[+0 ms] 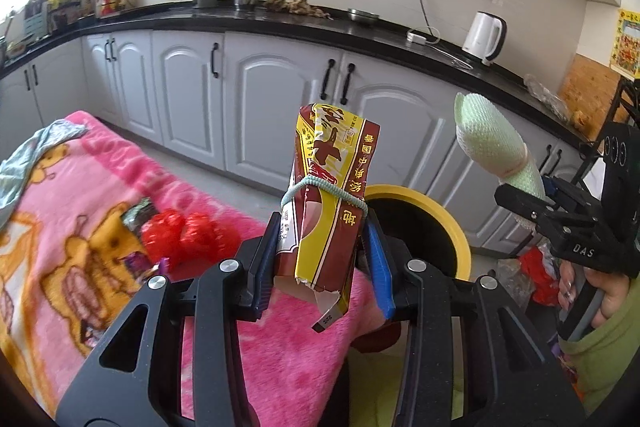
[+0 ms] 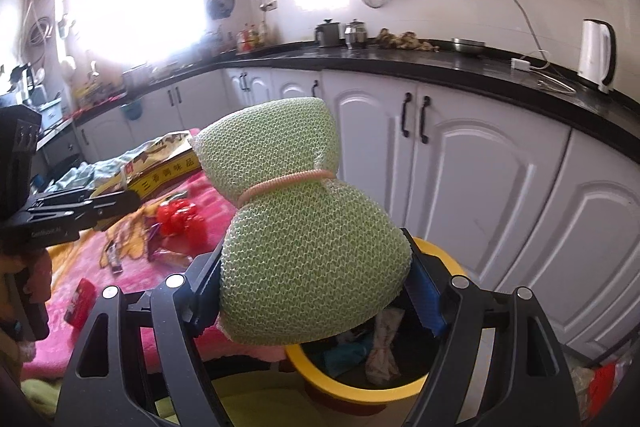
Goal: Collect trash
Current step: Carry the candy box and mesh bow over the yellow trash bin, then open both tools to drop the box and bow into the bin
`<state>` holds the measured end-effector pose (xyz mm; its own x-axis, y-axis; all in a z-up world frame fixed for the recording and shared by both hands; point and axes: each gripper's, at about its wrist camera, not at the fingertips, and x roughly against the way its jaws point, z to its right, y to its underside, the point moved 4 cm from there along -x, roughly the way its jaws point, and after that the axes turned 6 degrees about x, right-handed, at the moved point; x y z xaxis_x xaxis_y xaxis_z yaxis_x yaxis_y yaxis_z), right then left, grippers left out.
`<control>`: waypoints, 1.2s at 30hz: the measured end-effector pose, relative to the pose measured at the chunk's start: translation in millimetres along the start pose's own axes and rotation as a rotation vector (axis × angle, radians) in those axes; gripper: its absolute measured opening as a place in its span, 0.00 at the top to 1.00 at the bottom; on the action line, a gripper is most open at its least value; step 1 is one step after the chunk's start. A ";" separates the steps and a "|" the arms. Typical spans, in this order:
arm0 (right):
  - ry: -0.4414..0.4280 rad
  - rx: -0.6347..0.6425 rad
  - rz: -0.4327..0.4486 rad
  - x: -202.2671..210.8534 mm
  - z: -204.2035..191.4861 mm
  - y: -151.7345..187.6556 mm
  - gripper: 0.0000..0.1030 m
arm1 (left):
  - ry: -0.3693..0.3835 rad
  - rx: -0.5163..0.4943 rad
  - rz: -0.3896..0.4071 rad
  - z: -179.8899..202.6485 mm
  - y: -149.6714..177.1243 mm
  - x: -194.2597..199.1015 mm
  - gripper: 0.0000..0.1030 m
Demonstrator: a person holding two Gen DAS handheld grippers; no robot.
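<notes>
1. Landmark: yellow-rimmed bin (image 1: 420,227), on the floor just beside the edge of the pink blanket (image 1: 60,247), already holding crumpled trash in the right wrist view.
2. Left gripper (image 1: 320,259): narrowly parted, blue pads clamped on the lower half of a red-and-yellow carton (image 1: 332,195). Carton upright, long axis pointing up and away from the jaws, cinched at mid-height by a pale coil band (image 1: 320,187), torn at the bottom edge.
3. From the left gripper, bin rim showing just behind and to the right of the carton, lower than it; carton probably not yet over the opening, though hard to judge through the fisheye.
4. Right gripper (image 2: 312,291): spread wide, pads pressed on the lower bulge of a green foam net (image 2: 296,227), pinched at its waist by a pink coil band (image 2: 288,183). Net standing up from the jaws, long axis roughly upright.
5. From the right gripper, bin directly below and slightly ahead, its opening visible under the net; right hand judged the nearer of the two to a drop.
6. Likely step: carrying both pieces to the bin; next, jaws to open once above the mouth. Risk: the carton, taller and off to the blanket side of the bin, catching the rim or falling short.
7. Still on the blanket, away from the bin: red plastic wad (image 1: 180,239) and small wrappers, uncollected.
</notes>
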<state>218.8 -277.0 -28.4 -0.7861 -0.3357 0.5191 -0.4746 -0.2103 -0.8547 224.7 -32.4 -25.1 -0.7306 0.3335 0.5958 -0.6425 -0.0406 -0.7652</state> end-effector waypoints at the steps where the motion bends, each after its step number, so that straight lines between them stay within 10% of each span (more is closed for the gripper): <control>1: 0.010 0.000 0.001 0.5 3.3 0.3 0.28 | 0.006 -0.005 -0.003 4.0 0.1 -3.1 0.69; 36: 0.136 -0.179 -0.077 -28.4 88.8 48.5 0.22 | 0.102 -0.109 -0.232 94.9 43.3 -136.0 0.67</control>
<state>253.3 -359.2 -84.0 -0.7852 -0.1955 0.5876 -0.5885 -0.0601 -0.8063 274.3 -168.9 -116.2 -0.5361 0.4149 0.7351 -0.7575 0.1478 -0.6359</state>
